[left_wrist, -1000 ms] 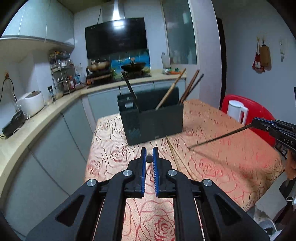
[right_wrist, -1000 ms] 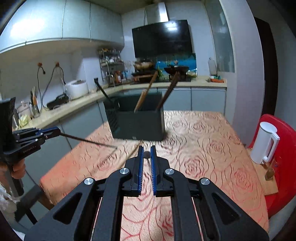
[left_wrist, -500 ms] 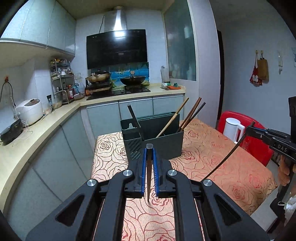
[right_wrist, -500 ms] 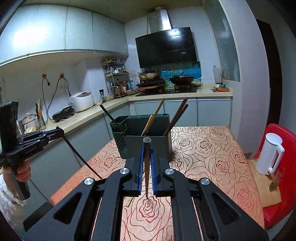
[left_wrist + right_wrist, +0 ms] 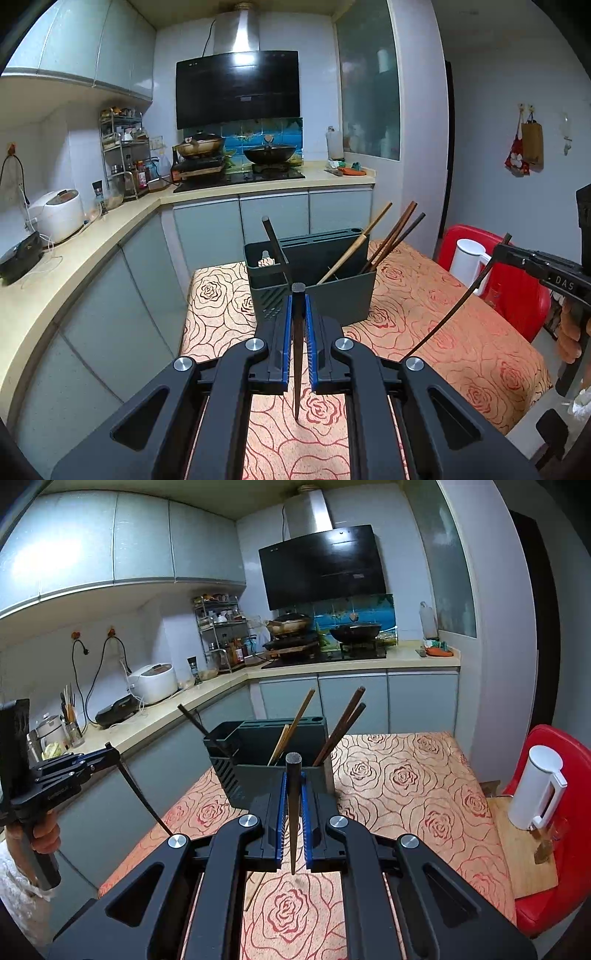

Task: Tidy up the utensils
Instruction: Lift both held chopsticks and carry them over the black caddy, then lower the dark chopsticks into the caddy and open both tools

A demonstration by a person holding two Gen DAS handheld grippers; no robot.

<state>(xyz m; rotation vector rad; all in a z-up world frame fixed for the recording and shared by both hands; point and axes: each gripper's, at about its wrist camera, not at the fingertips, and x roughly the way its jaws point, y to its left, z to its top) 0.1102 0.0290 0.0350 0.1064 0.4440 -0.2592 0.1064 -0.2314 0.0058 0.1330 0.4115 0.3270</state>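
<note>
A dark grey utensil holder (image 5: 317, 280) stands on the rose-patterned table (image 5: 443, 332), with several chopsticks leaning in it; it also shows in the right wrist view (image 5: 266, 764). My left gripper (image 5: 298, 306) is shut on a dark chopstick (image 5: 297, 354), held upright with its tip down, above the table in front of the holder. My right gripper (image 5: 293, 786) is shut on another dark chopstick (image 5: 293, 812), also upright. Each gripper shows in the other's view, the right one (image 5: 498, 251) and the left one (image 5: 109, 751), with its chopstick slanting down.
A loose chopstick (image 5: 255, 888) lies on the table under my right gripper. A white kettle (image 5: 537, 788) sits on a board on a red chair (image 5: 546, 915) at the right. Kitchen counter (image 5: 55, 280) with a rice cooker (image 5: 55, 216) runs along the left.
Both grippers have risen from the table, each lifting a chopstick and turning it from near-level to upright. The holder now sits lower and farther in both views.
</note>
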